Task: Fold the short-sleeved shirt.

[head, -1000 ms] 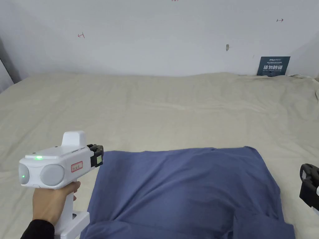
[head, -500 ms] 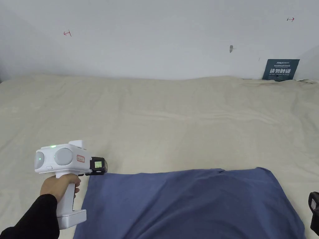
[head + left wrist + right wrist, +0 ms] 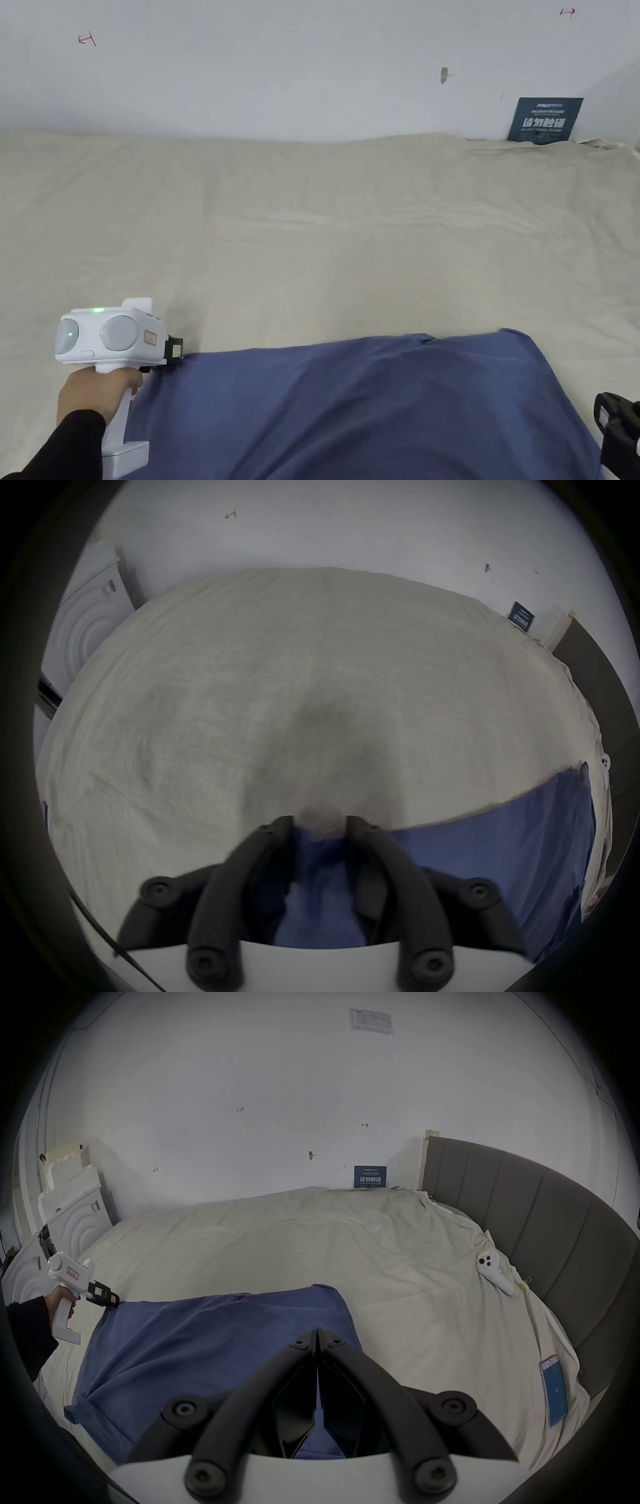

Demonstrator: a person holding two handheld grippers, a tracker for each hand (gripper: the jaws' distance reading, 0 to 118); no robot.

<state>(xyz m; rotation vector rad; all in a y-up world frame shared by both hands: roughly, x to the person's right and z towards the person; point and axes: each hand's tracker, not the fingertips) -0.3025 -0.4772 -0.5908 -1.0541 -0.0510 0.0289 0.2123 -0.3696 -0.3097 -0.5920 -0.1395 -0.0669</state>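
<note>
One blue short-sleeved shirt (image 3: 362, 406) lay spread on the near part of the bed (image 3: 312, 237), far edge running left to right and mostly flat with soft wrinkles. In the right gripper view a bunched bit, maybe a sleeve, sat at the near left edge.

The left hand-held gripper (image 3: 319, 826) was at the shirt's far left corner with its jaws apart; blue cloth showed between them, but the jaws did not look pressed on it. The right hand-held gripper (image 3: 317, 1335) had its jaws closed together on nothing, over the shirt's near right part.

Far right on the bed lay a white controller (image 3: 493, 1272) and a phone (image 3: 554, 1390), well apart from the shirt. A dark sign (image 3: 545, 120) leaned on the wall (image 3: 281, 62).

Risks, as a judgement: the left could close on the bedsheet along with the corner, since both lie flush there, and drag the sheet. It could also catch one layer only, leaving a skewed fold. With the right not gripping, a one-sided pull would slide the whole shirt.
</note>
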